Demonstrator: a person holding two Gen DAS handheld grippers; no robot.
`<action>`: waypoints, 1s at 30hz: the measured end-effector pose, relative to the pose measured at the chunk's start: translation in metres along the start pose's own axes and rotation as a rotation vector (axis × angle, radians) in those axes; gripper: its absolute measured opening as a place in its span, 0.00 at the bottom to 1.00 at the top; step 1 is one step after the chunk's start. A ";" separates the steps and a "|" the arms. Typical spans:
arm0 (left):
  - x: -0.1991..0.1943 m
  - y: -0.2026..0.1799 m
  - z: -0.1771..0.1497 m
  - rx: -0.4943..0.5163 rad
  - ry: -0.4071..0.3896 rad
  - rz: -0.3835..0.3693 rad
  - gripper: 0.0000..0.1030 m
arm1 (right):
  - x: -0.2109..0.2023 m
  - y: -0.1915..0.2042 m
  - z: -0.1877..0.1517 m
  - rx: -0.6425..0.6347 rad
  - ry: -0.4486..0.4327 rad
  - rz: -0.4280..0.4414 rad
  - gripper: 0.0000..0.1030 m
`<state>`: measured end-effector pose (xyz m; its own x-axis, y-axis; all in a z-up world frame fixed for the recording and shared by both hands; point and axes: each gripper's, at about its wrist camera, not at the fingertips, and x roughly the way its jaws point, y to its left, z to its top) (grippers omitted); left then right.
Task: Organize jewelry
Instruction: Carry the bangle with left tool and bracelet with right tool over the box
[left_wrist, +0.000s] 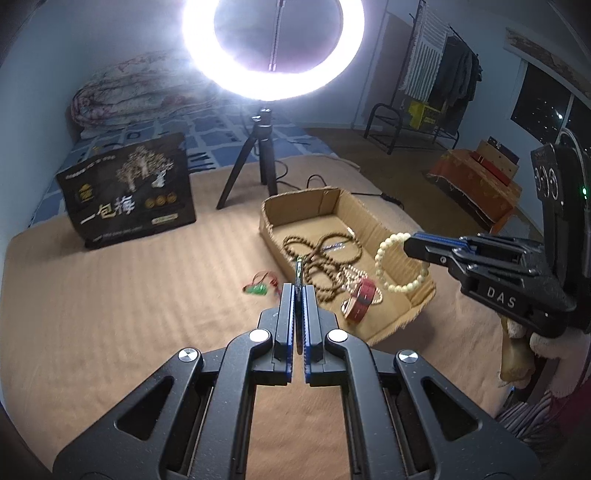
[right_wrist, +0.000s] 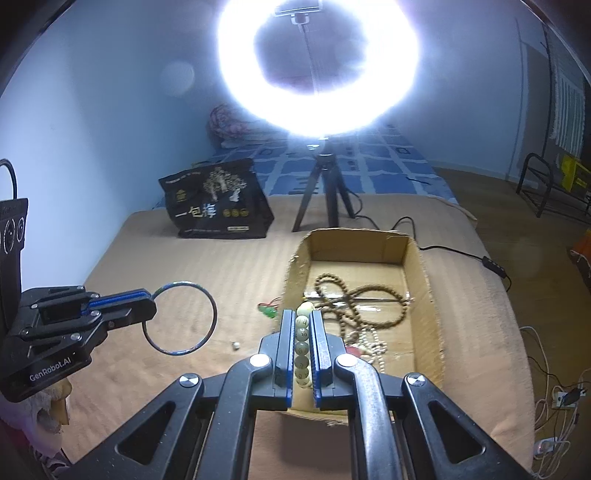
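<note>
- Left gripper (left_wrist: 299, 288) clamped shut on a thin bangle (right_wrist: 180, 318), seen edge-on from its own camera, as a full ring hanging off the fingertips in the right wrist view.
- Right gripper (right_wrist: 304, 325) clamped shut on a pale bead bracelet (left_wrist: 400, 262), beads lined up along the gap between the fingers; loop dangling free in the left wrist view.
- Cardboard box (right_wrist: 424, 291) lying ahead and below both grippers; right one directly over its near end, left one off to its left side, over the beige blanket (left_wrist: 129, 295).
- Box's long axis running away from the grippers; brown bead necklace (right_wrist: 354, 302) already inside.
- Likely right hand nearer for a drop into the box.
- Green pendant (left_wrist: 255, 289) loose on the blanket, just left of the box, nearer the left hand.
</note>
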<state>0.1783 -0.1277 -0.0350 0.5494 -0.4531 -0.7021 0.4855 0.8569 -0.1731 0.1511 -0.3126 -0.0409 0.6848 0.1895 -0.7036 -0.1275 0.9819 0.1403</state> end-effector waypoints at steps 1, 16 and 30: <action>0.004 -0.002 0.003 0.000 0.000 -0.002 0.01 | 0.000 -0.004 0.001 0.005 0.001 -0.001 0.05; 0.077 -0.020 0.043 -0.005 0.016 -0.007 0.01 | 0.022 -0.051 0.003 0.043 0.047 -0.021 0.05; 0.128 -0.032 0.058 0.000 0.052 -0.008 0.01 | 0.038 -0.079 0.001 0.106 0.081 -0.017 0.05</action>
<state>0.2728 -0.2271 -0.0789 0.5095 -0.4464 -0.7356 0.4896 0.8534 -0.1789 0.1875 -0.3828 -0.0778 0.6257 0.1764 -0.7599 -0.0366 0.9797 0.1973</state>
